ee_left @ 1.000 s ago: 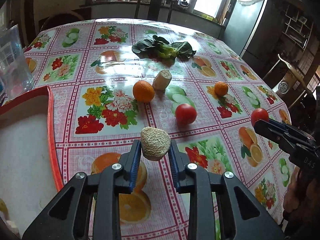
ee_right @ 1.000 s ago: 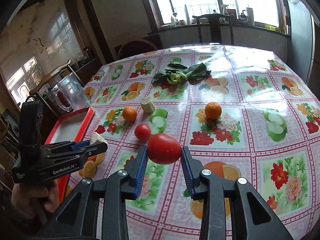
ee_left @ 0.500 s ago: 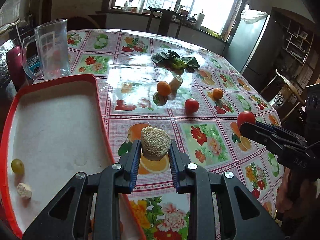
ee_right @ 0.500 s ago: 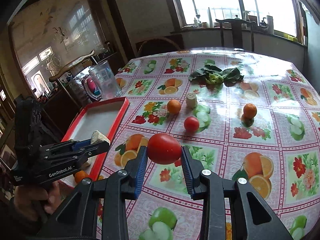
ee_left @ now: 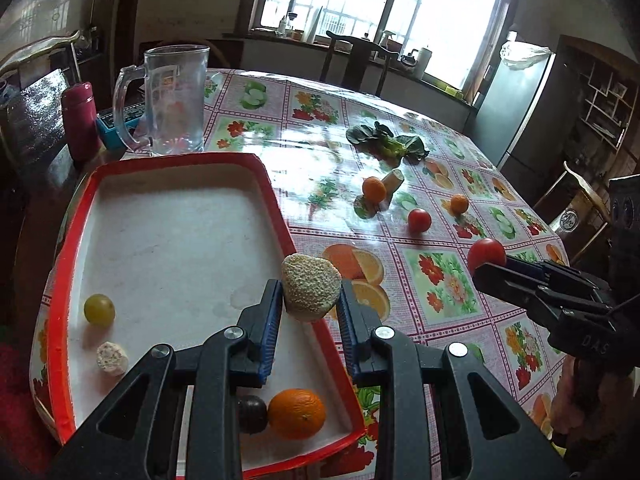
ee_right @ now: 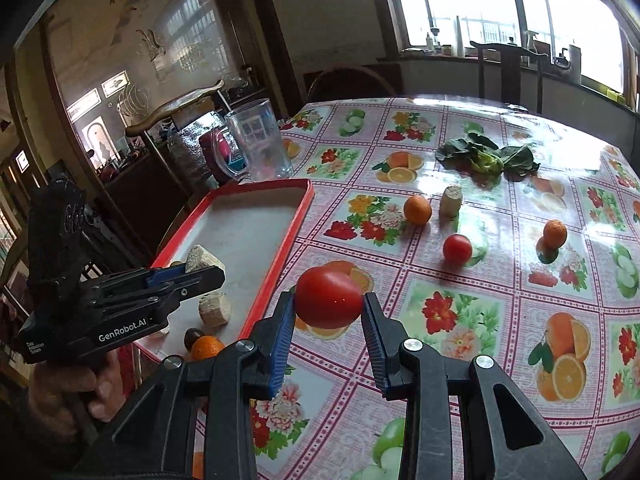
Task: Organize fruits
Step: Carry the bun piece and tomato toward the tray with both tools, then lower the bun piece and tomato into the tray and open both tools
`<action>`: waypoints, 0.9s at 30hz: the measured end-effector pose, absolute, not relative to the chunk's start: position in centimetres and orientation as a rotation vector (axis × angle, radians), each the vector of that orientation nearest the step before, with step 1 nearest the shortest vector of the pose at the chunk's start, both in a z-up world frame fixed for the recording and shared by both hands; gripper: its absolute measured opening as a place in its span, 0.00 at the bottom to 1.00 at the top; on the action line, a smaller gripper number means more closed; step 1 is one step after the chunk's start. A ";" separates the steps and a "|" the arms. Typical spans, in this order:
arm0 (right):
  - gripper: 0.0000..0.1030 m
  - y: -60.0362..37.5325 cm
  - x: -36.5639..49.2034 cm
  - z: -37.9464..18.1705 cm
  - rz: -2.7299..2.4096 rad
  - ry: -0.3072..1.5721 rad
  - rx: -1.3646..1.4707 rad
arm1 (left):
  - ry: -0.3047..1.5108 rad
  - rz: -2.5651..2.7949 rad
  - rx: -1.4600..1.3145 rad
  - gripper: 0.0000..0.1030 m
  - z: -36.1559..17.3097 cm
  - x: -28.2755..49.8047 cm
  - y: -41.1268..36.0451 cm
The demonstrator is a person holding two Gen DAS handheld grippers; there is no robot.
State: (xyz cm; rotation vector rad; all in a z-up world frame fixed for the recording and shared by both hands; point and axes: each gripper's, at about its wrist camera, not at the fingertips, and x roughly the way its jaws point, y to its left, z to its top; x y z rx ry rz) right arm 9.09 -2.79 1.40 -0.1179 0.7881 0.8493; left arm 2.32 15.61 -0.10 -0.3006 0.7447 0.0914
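My left gripper [ee_left: 310, 312] is shut on a pale corn cob piece [ee_left: 311, 287] and holds it above the right edge of the red-rimmed tray [ee_left: 276, 200]. My right gripper [ee_right: 328, 312] is shut on a red tomato [ee_right: 329, 299] above the tablecloth, just right of the tray [ee_right: 296, 220]. The tray holds a green grape [ee_left: 99, 309], a small cob piece [ee_left: 112, 359], an orange [ee_left: 297, 413] and a dark round fruit [ee_left: 252, 414]. On the table lie two oranges [ee_right: 417, 209] [ee_right: 555, 233], a tomato [ee_right: 457, 248] and a cob piece [ee_right: 450, 201].
A glass mug [ee_left: 172, 104] stands behind the tray, with a red flask [ee_left: 80, 120] to its left. Leafy greens [ee_right: 486, 158] lie at the far side of the table. Chairs stand around the table.
Both grippers moved back and left toward the tray, each keeping its load. The left gripper now hangs over the tray's right edge, and the tray's contents have come into view.
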 end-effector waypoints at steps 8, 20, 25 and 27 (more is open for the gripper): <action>0.33 0.5 7.9 0.9 0.898 0.804 -0.154 | 0.743 0.131 -0.341 0.24 -0.8 0.8 18.2; 0.33 5.2 6.8 0.3 0.956 0.824 -0.199 | 0.727 0.176 -0.391 0.24 -1.2 -0.7 21.4; 0.33 6.9 7.0 -0.1 0.969 0.832 -0.210 | 0.724 0.199 -0.409 0.24 -1.3 -1.0 23.1; 0.33 7.6 7.1 -0.2 0.973 0.838 -0.214 | 0.723 0.211 -0.411 0.24 -1.4 -1.1 23.7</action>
